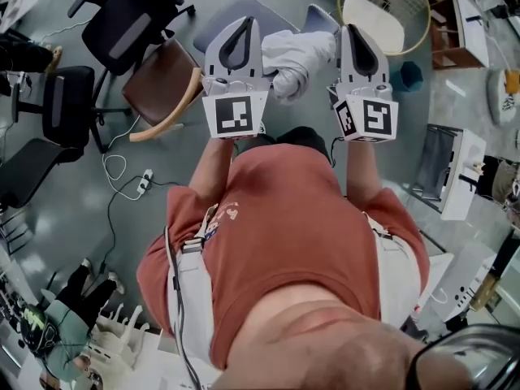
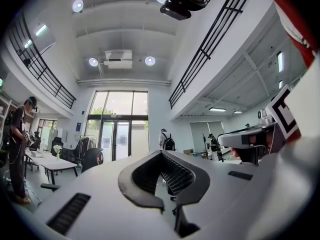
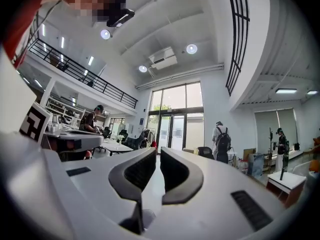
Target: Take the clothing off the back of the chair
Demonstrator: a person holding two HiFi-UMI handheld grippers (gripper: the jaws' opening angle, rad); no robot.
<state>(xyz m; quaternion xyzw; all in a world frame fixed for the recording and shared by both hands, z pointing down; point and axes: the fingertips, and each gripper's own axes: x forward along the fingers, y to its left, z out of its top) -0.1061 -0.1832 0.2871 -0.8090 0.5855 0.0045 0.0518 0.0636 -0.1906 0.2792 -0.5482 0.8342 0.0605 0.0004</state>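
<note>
The approach is on and nothing is gripped yet. Down on the floor stands the grey-blue padded chair (image 1: 231, 15), and the crumpled white cloth garment (image 1: 296, 59) lies draped over its back, showing in the head view between the two tools and lower than both. The left gripper (image 1: 244, 23) is held out level with its jaws pressed together and nothing between them. The right gripper (image 1: 357, 29) is level too, its jaws closed to a sliver and also empty. Both gripper views look out across a bright hall with tall glass doors, and the garment is in neither, so I'd say the tools are not yet aimed at it.

The next move looks clear enough. Tip at least one gripper down toward the chair back, spread its jaws, and bring the pads over a fold of the white cloth before pinching. Loose fabric may bunch or drag on the backrest.

Any writing? Only the black-and-white square markers (image 1: 236, 114) on the gripper cubes, which carry no words. A small print on the person's rust-red shirt (image 1: 284, 218) is too tiny to read.
</note>
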